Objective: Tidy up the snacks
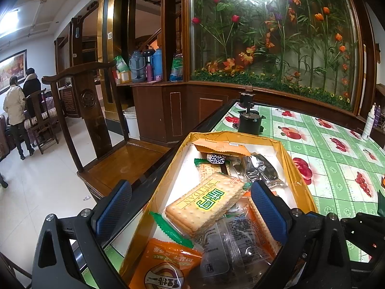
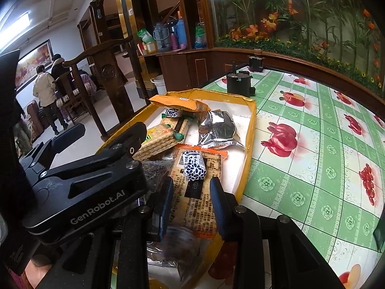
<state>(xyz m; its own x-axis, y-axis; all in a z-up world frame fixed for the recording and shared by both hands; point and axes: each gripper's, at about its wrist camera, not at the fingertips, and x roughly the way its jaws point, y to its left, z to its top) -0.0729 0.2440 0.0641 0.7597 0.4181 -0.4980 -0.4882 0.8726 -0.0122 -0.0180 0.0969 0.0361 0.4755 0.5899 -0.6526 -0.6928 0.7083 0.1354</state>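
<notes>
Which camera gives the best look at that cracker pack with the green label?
The left wrist view: the cracker pack lies face-up in the yellow box, label readable, between the open left gripper. In the right wrist view the cracker pack shows mostly its edge, partly hidden behind the left gripper's body.

1. Left gripper (image 1: 192,207): jaws spread wide, blue pads (image 1: 113,207) facing inward, angled forward and down.
2. Right gripper (image 2: 191,201): jaws parted, narrower gap, holding nothing, just beside the left one.
</notes>
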